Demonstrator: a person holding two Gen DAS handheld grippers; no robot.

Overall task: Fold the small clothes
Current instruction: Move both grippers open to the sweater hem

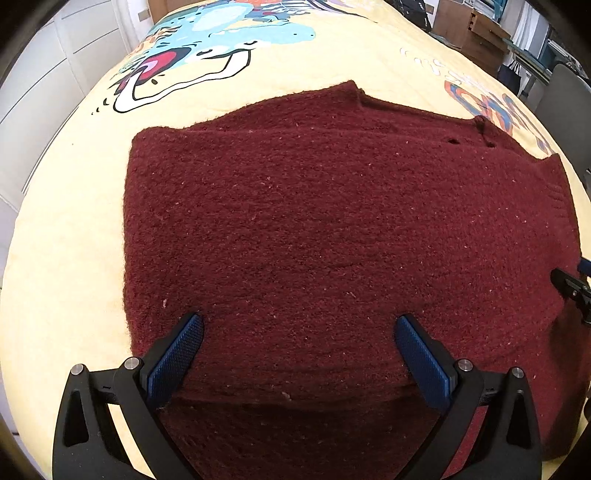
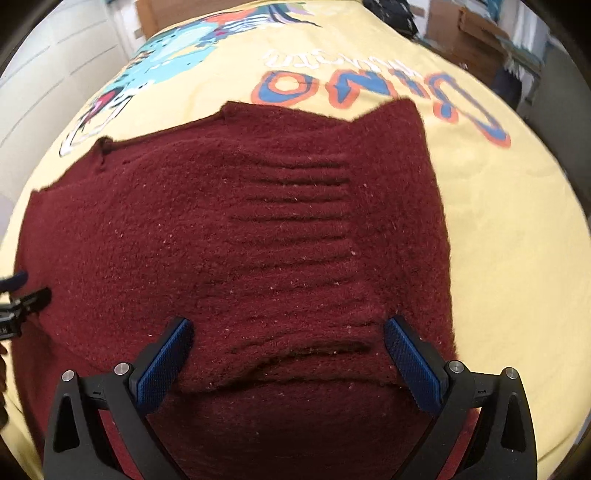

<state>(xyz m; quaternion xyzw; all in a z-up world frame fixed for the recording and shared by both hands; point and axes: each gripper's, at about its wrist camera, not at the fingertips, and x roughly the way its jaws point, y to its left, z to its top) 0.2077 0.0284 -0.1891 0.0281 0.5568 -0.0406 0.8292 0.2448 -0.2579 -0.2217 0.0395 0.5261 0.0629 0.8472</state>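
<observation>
We see one yellow dinosaur blanket (image 1: 74,229) | one dark red sweater (image 1: 314,229) lies flat on it | only right view shows its ribbed band (image 2: 295,206) | left tongs (image 1: 299,350), right tongs (image 2: 288,350): two, both wide open above sweater's near fold

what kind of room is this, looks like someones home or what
Probably a lived-in room at home, perhaps a bedroom or study. The maroon knit sweater lies on a yellow dinosaur-print blanket that covers the work surface, white drawer fronts stand on the left, and a wooden cabinet with clutter sits behind.
</observation>
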